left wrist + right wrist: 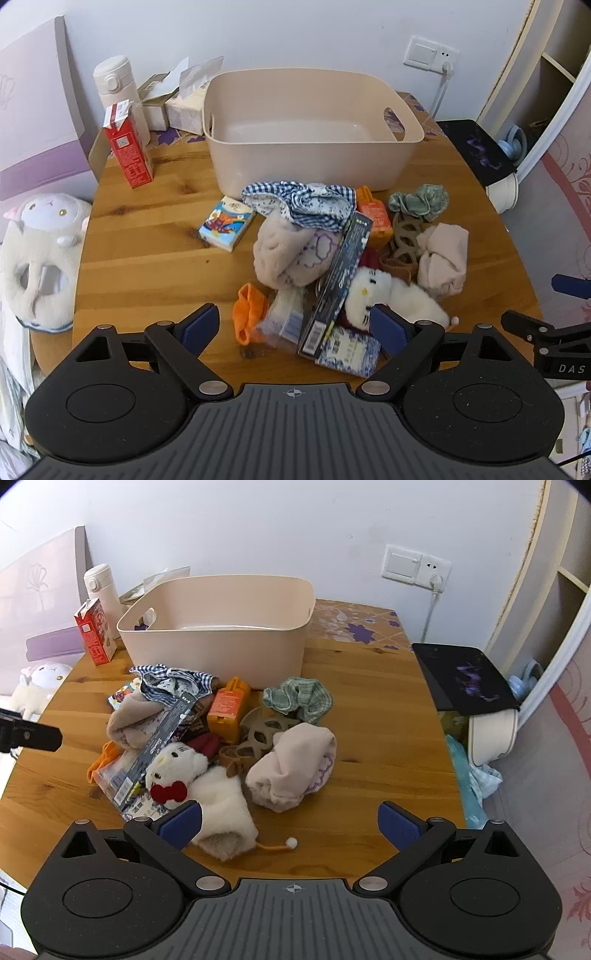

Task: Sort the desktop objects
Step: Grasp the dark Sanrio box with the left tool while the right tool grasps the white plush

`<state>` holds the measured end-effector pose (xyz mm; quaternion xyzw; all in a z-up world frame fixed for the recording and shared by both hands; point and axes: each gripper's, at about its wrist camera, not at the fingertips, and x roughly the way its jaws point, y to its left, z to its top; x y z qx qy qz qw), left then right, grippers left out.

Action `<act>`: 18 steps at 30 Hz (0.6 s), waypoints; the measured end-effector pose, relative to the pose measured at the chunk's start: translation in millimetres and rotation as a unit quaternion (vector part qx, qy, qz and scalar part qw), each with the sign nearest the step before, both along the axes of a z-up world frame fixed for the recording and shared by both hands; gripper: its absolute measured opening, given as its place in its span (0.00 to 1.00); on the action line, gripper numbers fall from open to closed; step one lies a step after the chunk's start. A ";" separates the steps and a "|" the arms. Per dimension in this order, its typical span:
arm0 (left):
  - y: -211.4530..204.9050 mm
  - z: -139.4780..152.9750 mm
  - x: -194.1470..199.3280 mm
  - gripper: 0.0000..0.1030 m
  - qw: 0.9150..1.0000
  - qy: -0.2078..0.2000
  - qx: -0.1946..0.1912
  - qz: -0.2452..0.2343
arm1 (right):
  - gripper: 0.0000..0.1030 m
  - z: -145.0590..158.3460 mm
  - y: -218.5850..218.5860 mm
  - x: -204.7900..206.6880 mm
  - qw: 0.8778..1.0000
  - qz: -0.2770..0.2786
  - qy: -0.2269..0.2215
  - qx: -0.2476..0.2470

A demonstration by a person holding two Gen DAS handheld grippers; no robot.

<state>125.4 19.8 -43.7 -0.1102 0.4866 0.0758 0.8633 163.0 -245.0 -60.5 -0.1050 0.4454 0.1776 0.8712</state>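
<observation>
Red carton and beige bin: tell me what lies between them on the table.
Nothing: in the left wrist view only bare wooden table separates the red carton from the beige bin.

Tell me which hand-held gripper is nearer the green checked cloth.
Right, probably. The right hand-held gripper is open, and the green checked cloth lies ahead of it past the pile. The left hand-held gripper, also open, has it far ahead to its right.

Jumbled pile (207, 738) (socks, boxes, plush), before beige bin (218, 627)
</observation>
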 end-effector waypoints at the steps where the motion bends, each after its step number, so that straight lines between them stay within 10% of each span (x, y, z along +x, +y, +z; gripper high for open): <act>1: 0.5 -1.4 3.0 0.88 1.000 0.000 0.001 0.000 | 1.00 -3.3 -0.8 2.5 1.000 0.001 0.001 0.000; 18: 4.8 -48.2 32.5 0.87 1.000 0.021 0.006 0.019 | 0.92 -61.2 23.8 32.9 0.995 0.080 0.056 0.007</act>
